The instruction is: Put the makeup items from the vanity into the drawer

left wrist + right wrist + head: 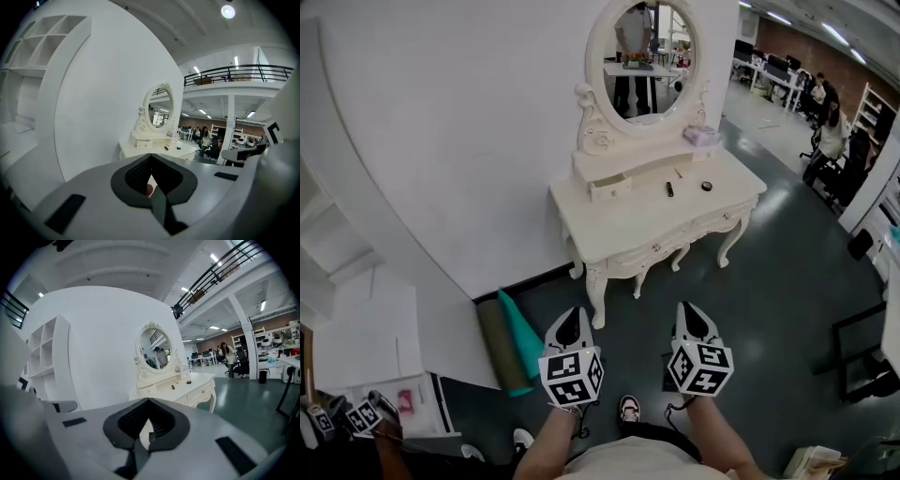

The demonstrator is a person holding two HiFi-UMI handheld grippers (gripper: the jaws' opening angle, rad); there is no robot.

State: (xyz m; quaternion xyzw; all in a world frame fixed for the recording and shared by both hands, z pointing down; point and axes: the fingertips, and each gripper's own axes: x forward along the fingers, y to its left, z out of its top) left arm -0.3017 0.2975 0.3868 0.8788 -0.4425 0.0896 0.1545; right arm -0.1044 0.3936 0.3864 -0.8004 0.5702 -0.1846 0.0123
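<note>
Head view looks steeply down on my left gripper (574, 317) and right gripper (694, 314), side by side above the dark floor and well short of the white vanity table (628, 220). From up here I see the small drawer (610, 187) pulled open on the raised shelf under the oval mirror (642, 61). A dark tube (669, 188), a round compact (706, 186) and a thin stick (678, 172) lie on the tabletop to the right of the drawer. A pale pink item (701, 136) sits on the shelf's right end. Two rolled mats (511, 339), one olive and one teal, lie on the floor by the wall; neither gripper view shows them.

Left gripper view shows my jaws meeting at the tips with nothing between them, the table far ahead, and a white shelving unit (28, 56) on the left. Right gripper view shows that pair pressed together too, empty, and it alone shows the table's front drawers with their knobs (202, 391). Both gripper views catch a railed mezzanine (239, 71) overhead, outside the head view.
</note>
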